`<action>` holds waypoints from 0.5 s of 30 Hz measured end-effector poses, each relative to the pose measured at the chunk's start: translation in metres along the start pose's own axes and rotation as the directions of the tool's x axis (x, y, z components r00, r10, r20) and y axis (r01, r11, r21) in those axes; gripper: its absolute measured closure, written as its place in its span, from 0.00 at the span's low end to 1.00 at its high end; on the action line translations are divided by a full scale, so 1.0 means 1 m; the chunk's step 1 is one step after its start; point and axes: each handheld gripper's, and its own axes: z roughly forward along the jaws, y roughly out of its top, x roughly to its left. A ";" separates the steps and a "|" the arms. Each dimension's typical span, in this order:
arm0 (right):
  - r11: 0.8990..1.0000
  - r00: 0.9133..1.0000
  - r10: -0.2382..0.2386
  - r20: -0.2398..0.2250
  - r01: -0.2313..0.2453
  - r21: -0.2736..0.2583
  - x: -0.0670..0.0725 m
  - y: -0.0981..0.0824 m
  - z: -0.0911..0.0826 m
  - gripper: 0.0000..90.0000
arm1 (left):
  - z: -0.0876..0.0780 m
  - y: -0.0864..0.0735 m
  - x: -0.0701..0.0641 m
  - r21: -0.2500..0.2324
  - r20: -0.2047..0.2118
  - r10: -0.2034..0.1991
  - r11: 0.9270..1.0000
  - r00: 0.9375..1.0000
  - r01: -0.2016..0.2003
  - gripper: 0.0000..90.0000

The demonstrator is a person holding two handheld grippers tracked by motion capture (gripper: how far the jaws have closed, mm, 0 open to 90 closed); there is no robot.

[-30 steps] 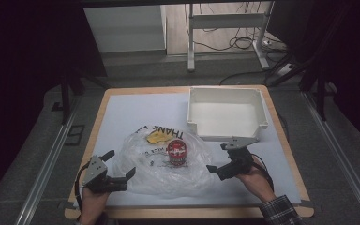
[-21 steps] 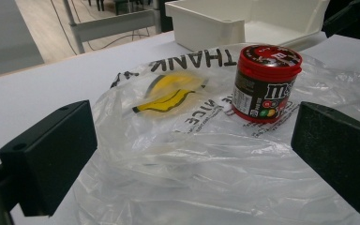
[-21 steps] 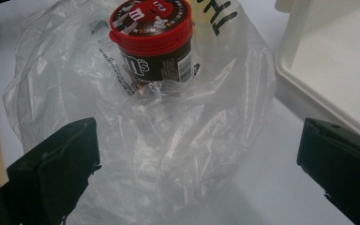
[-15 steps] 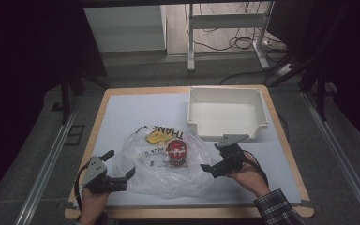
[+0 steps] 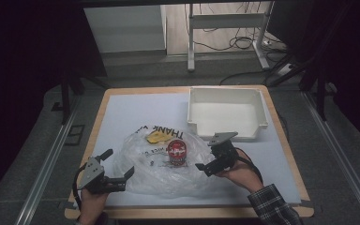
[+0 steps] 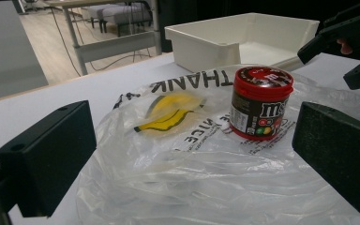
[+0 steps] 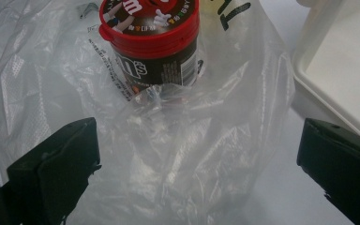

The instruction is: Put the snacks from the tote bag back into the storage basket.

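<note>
A crumpled clear plastic bag (image 5: 157, 164) printed "THANK" lies on the table's near half. A candy jar (image 5: 176, 152) with a red lid stands upright at the bag's middle, with plastic bunched round its base (image 7: 152, 42). I cannot tell if the jar is inside the bag. A yellow item (image 6: 171, 112) shows through the plastic beside the jar (image 6: 260, 103). My left gripper (image 5: 119, 162) is open at the bag's left edge, and the bag (image 6: 192, 187) lies between its jaws. My right gripper (image 5: 206, 157) is open at the bag's right edge, with its jaws astride the plastic (image 7: 178, 140).
A white empty bin (image 5: 264, 112) stands at the back right of the table, just beyond my right gripper; its wall (image 7: 328, 70) lies close on that gripper's right. The pale mat (image 5: 126, 112) is bare at the back left. The table's front edge runs just under both hands.
My right gripper has moved left and forward, from beside the bag onto its right edge. The left gripper, bag and jar have stayed put.
</note>
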 end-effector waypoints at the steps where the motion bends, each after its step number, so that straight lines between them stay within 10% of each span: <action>1: 1.000 1.000 -0.001 0.001 0.001 0.001 0.000 0.001 0.001 0.00 | 0.000 0.000 0.000 -0.001 0.000 0.001 1.000 1.000 -0.001 0.00; 15: 0.999 1.000 -0.022 -0.010 0.022 0.042 0.004 0.015 0.016 0.07 | -0.001 0.001 0.000 -0.010 -0.004 0.005 1.000 1.000 -0.005 0.00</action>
